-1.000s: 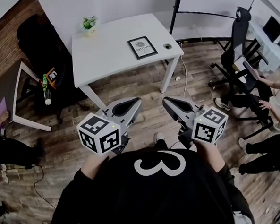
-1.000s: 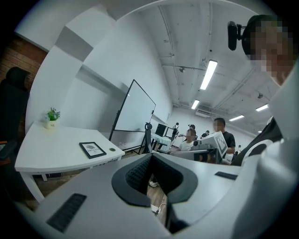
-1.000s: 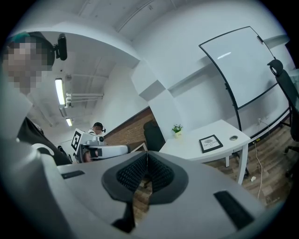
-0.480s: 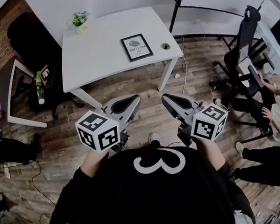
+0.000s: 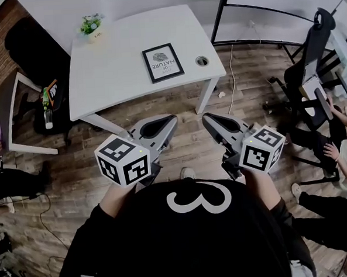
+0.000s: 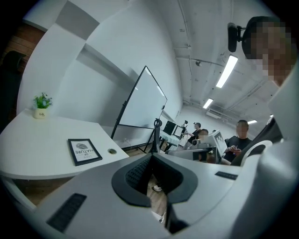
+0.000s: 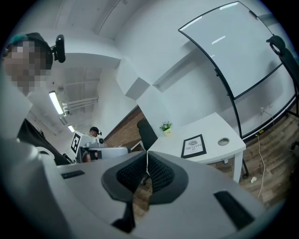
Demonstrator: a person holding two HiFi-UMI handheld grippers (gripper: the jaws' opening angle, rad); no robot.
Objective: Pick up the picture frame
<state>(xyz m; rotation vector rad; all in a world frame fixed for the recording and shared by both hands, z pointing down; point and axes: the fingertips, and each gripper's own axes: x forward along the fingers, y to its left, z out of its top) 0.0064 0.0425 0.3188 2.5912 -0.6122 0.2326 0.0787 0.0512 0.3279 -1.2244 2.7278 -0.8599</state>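
A black picture frame (image 5: 162, 62) with a white print lies flat near the right end of the white table (image 5: 116, 62). It also shows in the left gripper view as the frame (image 6: 84, 151) and in the right gripper view as the frame (image 7: 194, 145). My left gripper (image 5: 173, 117) and right gripper (image 5: 205, 116) are held side by side over the wooden floor, short of the table's near edge. Both are shut with nothing between the jaws, tips pointing toward the table.
A small potted plant (image 5: 90, 24) stands at the table's far left corner, and a cable hole (image 5: 201, 60) lies right of the frame. A whiteboard stand (image 5: 221, 15) and an office chair (image 5: 309, 50) are at the right; seated people and a dark side table (image 5: 19, 109) flank the area.
The table and frame have drawn nearer and shifted lower in the head view as both grippers advance toward it. Both jaws stay shut.
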